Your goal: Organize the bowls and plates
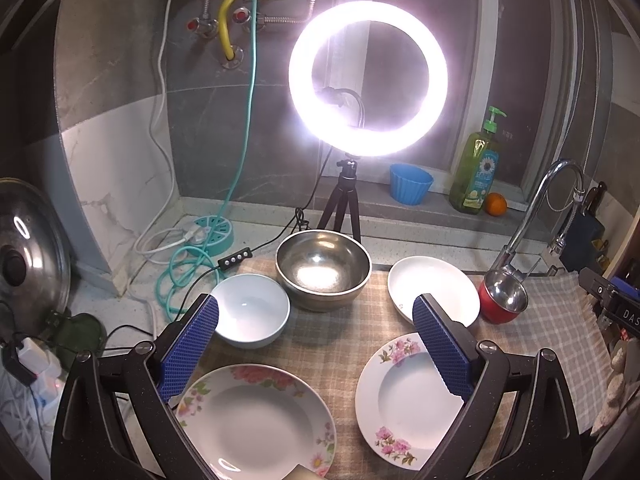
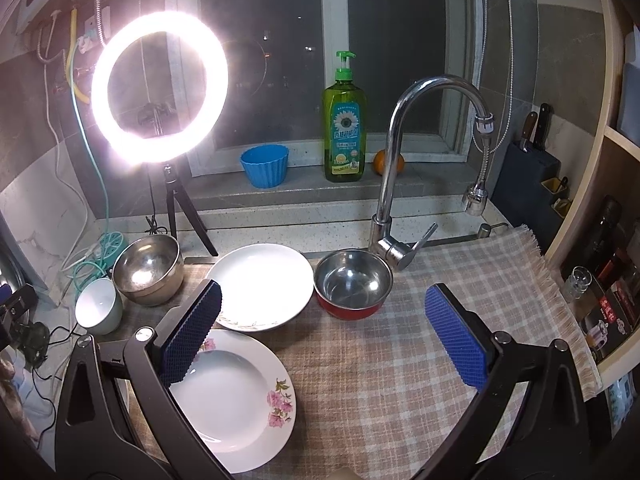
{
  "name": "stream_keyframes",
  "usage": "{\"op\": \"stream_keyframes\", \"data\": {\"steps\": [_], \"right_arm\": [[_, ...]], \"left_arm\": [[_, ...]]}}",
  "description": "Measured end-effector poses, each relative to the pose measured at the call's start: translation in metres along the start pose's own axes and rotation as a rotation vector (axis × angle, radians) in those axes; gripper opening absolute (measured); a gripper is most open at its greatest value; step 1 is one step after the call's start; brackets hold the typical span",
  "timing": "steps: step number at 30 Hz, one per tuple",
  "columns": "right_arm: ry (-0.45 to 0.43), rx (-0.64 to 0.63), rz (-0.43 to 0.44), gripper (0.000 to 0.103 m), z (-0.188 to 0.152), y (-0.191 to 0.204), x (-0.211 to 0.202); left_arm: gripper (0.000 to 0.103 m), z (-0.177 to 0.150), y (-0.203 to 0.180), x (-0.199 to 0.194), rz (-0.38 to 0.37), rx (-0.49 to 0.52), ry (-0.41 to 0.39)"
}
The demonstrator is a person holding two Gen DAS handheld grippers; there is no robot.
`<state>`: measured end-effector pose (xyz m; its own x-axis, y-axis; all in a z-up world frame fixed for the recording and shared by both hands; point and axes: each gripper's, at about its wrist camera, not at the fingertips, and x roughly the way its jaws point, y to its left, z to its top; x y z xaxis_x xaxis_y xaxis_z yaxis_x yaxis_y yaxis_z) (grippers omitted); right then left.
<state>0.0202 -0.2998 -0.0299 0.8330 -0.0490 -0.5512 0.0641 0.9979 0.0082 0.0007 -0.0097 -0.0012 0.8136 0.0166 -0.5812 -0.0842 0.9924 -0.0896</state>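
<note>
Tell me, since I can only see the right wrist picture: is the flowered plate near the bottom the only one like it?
Observer: No. The left wrist view shows a second flowered plate on the checked cloth, to the left of the first flowered plate.
Visitor: Is the other hand-held gripper holding anything?
Observer: No. The left hand-held gripper is open and empty, above those two plates.
Visitor: What is further left, past the white bowl?
Observer: A metal pot lid with a black knob stands at the far left edge.
</note>
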Motion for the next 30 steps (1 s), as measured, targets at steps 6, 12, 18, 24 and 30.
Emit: {"op": "stream_keyframes", "data": {"steps": [6, 12, 18, 24, 30], "right_arm": [[-0.004, 0.004, -0.001, 0.103, 0.0007, -0.0022, 0.0006], [-0.002, 0.007, -0.001, 0.103, 0.0012, -0.0023, 0.0007], [0.001, 0.008, -0.006, 0.103, -0.0003, -0.0026, 0.001], [-0.002, 0.009, -0.009, 0.103, -0.001, -0.0026, -0.0001], [-0.002, 0.01, -0.009, 0.103, -0.0003, -0.0028, -0.0007]], "left_arm": [[0.098, -0.0004, -0.0004, 0.0001, -0.001, 0.0, 0.001], [0.098, -0.001, -0.0017, 0.0009, -0.003, 0.001, 0.002], [0.098, -0.0024, -0.0024, 0.0026, -0.008, 0.003, 0.006], [0.098, -0.0026, -0.0021, 0.0031, -0.011, 0.003, 0.004], [0.098, -0.0025, -0.0021, 0.0027, -0.01, 0.002, 0.004]]}}
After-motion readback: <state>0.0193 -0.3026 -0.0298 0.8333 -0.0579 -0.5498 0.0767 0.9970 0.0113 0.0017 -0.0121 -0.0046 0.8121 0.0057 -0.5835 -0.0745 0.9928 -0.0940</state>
